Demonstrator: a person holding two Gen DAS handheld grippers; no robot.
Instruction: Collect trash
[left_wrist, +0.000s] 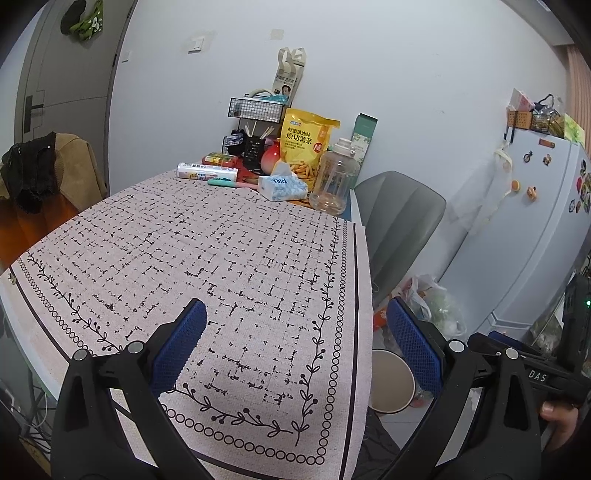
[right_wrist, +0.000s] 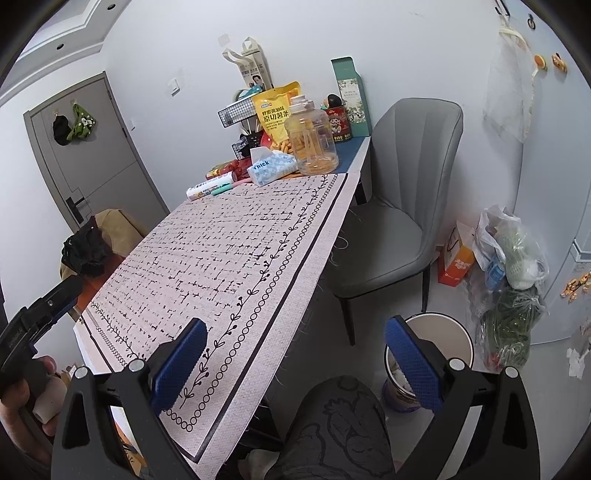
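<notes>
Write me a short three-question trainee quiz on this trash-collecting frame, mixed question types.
1. True or false: the left hand-held gripper holds a piece of trash.
2. Multiple choice: the trash bin stands A) on the table, B) on the floor beside the table, C) on the grey chair.
3. Fill in: nearest the tissue pack, the clear ____ stands on the table.

Key: 1 false, both grippers open and empty; 2 B; 3 jug.

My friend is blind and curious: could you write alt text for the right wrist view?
The open right gripper hovers empty over the near edge of a table with a patterned cloth, above a trash bin on the floor. Snacks, tissues and a clear jug crowd the far end beside a grey chair.
</notes>
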